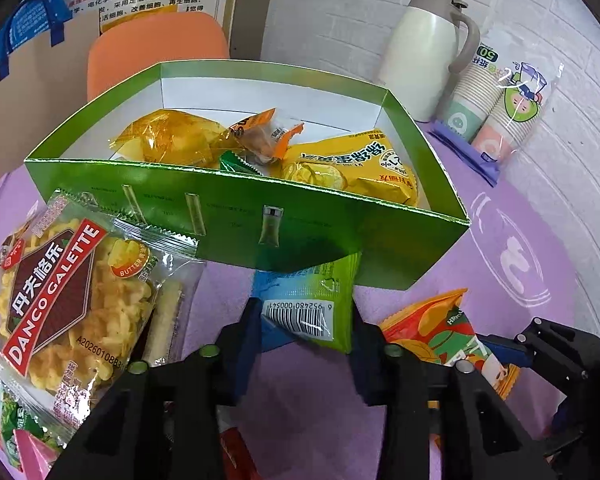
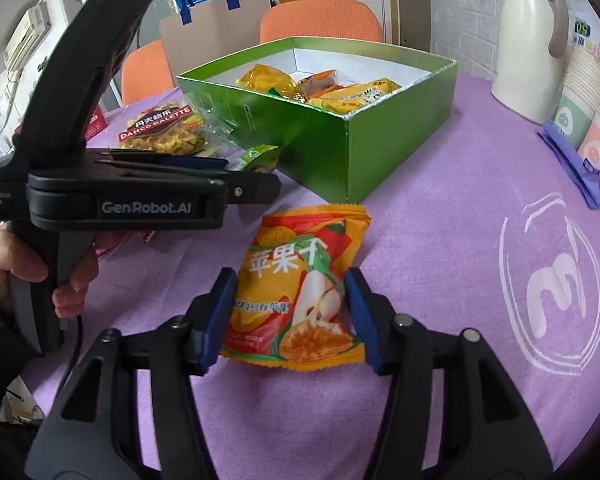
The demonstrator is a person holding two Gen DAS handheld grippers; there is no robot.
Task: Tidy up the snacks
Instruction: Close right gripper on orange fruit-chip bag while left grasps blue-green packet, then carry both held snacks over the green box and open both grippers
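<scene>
- On a purple-clothed desk (image 2: pixel 440 240), a green box (image 1: pixel 300 224) already holds several yellow and orange snack packs (image 1: pixel 360 164).
- Left gripper (image 1: pixel 306 320) fingers pinch a green packet (image 1: pixel 320 308) just in front of the box.
- Right gripper (image 2: pixel 290 312) fingers close on an orange apple-chip bag (image 2: pixel 300 280) lying on the desk.
- A waffle pack (image 1: pixel 68 292) lies left of the box.

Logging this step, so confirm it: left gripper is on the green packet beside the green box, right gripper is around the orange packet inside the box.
One error: the orange packet is not inside the green box. The right wrist view shows it lying on the purple cloth in front of the box, between the right gripper pads. The left gripper is on the green packet beside the box.
</scene>
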